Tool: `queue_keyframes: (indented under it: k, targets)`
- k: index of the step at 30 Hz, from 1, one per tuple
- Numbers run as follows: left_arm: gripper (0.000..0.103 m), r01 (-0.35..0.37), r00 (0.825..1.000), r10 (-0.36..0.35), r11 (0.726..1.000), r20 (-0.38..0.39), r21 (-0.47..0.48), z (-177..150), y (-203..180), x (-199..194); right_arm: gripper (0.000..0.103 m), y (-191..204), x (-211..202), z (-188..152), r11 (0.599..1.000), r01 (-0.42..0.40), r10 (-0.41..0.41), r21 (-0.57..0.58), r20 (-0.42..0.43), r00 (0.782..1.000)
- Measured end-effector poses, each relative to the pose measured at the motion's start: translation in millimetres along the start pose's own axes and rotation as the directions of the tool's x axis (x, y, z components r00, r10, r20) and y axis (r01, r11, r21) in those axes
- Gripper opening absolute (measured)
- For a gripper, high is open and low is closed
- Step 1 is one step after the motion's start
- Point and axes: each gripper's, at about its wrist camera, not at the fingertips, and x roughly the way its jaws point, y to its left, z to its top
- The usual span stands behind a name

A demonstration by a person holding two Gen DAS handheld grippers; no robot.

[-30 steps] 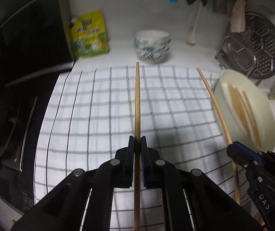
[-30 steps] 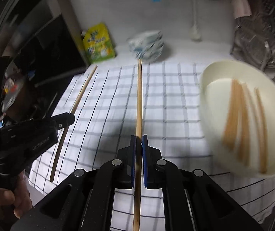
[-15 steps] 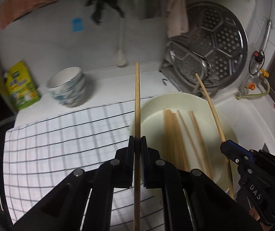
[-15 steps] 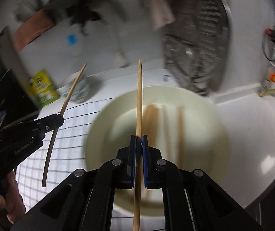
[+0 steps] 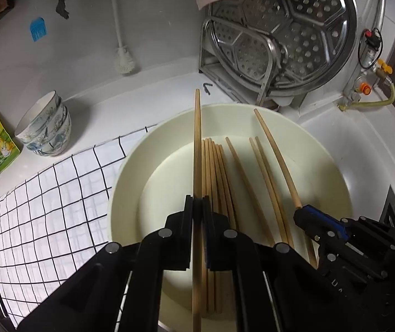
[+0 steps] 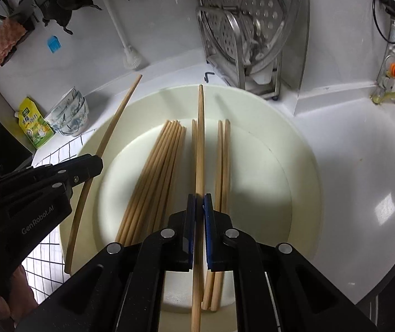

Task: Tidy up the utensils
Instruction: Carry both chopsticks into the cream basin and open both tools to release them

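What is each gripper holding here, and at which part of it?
Each holds one long wooden chopstick over the cream round basin: left gripper and right gripper both pinch theirs partway along the shaft, not the tip.

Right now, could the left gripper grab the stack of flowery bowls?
Probably not yet. The left gripper is shut on a chopstick above the cream basin; the bowls stand apart, beyond the checked cloth. Nothing blocks the way, but it must let go first.

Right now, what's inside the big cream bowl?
Loose wooden chopsticks lie flat in the bowl: a bundle on the left, a few more beside it. The tongs hide their near ends, so no exact count.
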Motion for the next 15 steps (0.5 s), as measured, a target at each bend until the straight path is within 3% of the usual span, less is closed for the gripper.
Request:
queue_keyframes:
  k: [2,3,4,5,6,7,8,12,15]
  targets:
    - [0.008,0.001,1.0,-0.001,1.0,-0.016,-0.001,-1,2,3,0.006,-3,1,-1,1.0,-0.005,0.005,0.008,-0.008,1.0]
    - [0.008,0.0,1.0,0.0,1.0,-0.023,-0.007,-2,3,4,0.011,-4,1,-1,1.0,-0.009,0.009,0.016,-0.01,1.0]
    - [0.015,-0.002,1.0,0.002,1.0,-0.025,-0.015,-3,4,3,0.021,-5,0,-1,1.0,-0.012,0.012,0.024,-0.009,1.0]
    - [0.029,-0.001,1.0,0.001,1.0,-0.022,-0.021,-3,7,1,0.024,-7,-4,-2,1.0,-0.007,0.007,0.028,0.003,1.0]
    - [0.037,-0.002,1.0,0.002,1.0,-0.014,-0.027,-3,9,-1,0.024,-6,-5,0,1.0,0.0,0.0,0.027,0.013,1.0]
    - [0.053,-0.008,1.0,0.008,0.999,-0.003,-0.033,-4,11,-4,0.024,-6,-8,0,1.0,0.003,-0.004,0.026,0.018,1.0]
    - [0.057,-0.015,1.0,0.016,0.999,0.015,-0.04,-4,14,-9,0.024,-6,-11,0,1.0,0.005,-0.006,0.028,0.024,1.0]
    - [0.058,-0.037,0.998,0.039,0.998,0.04,-0.048,-2,20,-22,0.029,-5,-23,-2,0.999,0.012,-0.013,0.039,0.043,0.999]
    - [0.065,-0.047,0.997,0.05,0.998,0.056,-0.049,-2,23,-31,0.032,-2,-31,-4,0.999,0.015,-0.017,0.038,0.059,0.998]
